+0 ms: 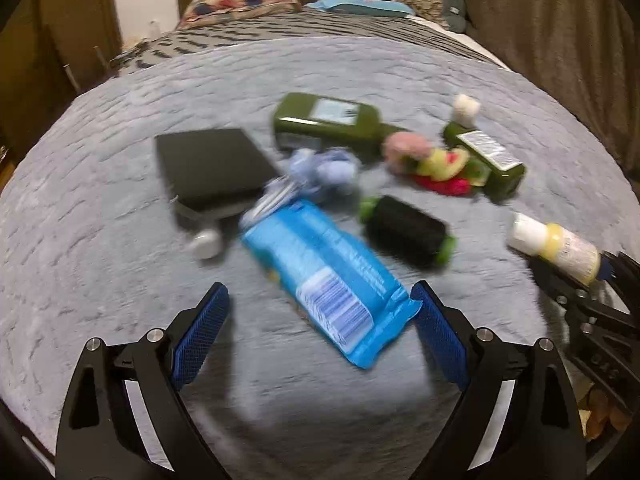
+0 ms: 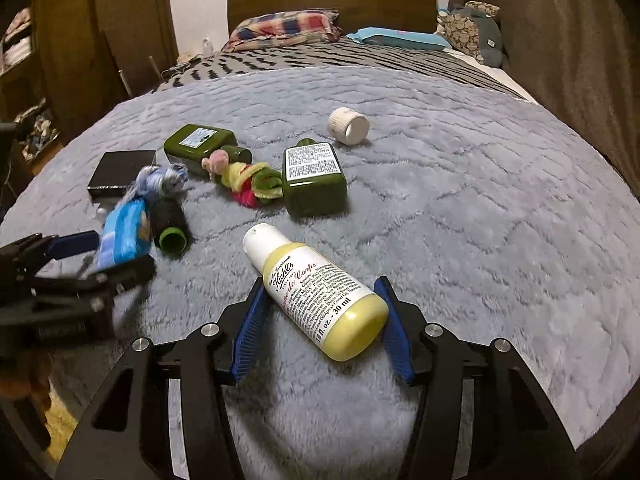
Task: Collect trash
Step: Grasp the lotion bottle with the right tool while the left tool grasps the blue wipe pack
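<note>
On the grey fleecy blanket (image 2: 460, 200) of the bed lie two dark green bottles, one (image 2: 314, 180) near the middle and one (image 2: 200, 144) further left, with a single pink, yellow and green soft toy (image 2: 244, 180) between them. There is one white cap (image 2: 349, 126) lying alone beyond them, one black spool with green ends (image 2: 170, 222), one flat black box (image 2: 120, 172), one bluish tangle of cloth or yarn (image 2: 162, 180) and one small white round thing (image 1: 206, 243), too blurred to name. The right claw (image 2: 320, 320) has its pads against both sides of the one yellow lotion bottle (image 2: 320, 292), clamped on it at the near edge of the bed; the white cap end points away. The left claw (image 1: 320, 328) stands wide apart, with the one blue plastic packet (image 1: 320, 276) lying between its fingers, the right pad just at the packet's corner; whether it touches cannot be told. The left wrist view is smeared, so labels there are unreadable. At the headboard lie one checked pillow (image 2: 280, 26) and a blue one (image 2: 400, 38).
</note>
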The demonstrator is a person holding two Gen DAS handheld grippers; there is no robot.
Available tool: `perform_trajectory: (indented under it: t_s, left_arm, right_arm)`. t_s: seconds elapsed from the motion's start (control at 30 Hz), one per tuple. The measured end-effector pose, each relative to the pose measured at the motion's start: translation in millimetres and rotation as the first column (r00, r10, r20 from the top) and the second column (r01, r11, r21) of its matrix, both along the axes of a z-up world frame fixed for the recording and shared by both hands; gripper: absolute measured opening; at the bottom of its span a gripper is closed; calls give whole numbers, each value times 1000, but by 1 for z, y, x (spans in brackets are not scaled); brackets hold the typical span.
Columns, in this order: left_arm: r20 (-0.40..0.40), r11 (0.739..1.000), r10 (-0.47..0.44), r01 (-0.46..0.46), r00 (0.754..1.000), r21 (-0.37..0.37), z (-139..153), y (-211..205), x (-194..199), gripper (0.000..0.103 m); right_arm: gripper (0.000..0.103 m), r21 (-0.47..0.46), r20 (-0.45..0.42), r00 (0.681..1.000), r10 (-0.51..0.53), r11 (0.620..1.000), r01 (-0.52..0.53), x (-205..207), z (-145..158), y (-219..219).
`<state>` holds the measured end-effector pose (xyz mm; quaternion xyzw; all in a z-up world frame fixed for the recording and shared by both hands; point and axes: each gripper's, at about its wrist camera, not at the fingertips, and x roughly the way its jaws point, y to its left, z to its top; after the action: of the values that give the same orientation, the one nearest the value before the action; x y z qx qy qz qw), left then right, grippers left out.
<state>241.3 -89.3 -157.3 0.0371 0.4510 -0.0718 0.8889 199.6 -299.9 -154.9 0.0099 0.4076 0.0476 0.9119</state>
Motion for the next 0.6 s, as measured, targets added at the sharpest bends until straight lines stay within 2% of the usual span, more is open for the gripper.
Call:
perform_trajectory:
  t_s: [0.17,0.27,0.37,0.47,0.6]
  left_arm:
    - [-1,1000,-11,11,1000,-11,1,2,3,85]
    - [-7,999,-28,28,1000,-33,1,-1,10,70]
    - [-11,999,-31,31,999,-30,0,-4,14,59]
    - [-4,999,-40,40,999,-37,0,-1,9,51]
    - [7,997,-61,61,998,-46,3,6,-7,46]
  right_arm:
    - [55,7,7,1000,-5,1000,5,-5,0,2]
    - [55,8,8,1000,-11,1000,11,-5,0,4]
    - [55,6,9,1000,-17,1000,17,-7,-1,5]
    - [55,6,10,1000,-20,1000,20,-10,-1,7]
    - [55,10,14,1000,-18,1000,18,-21,0,10]
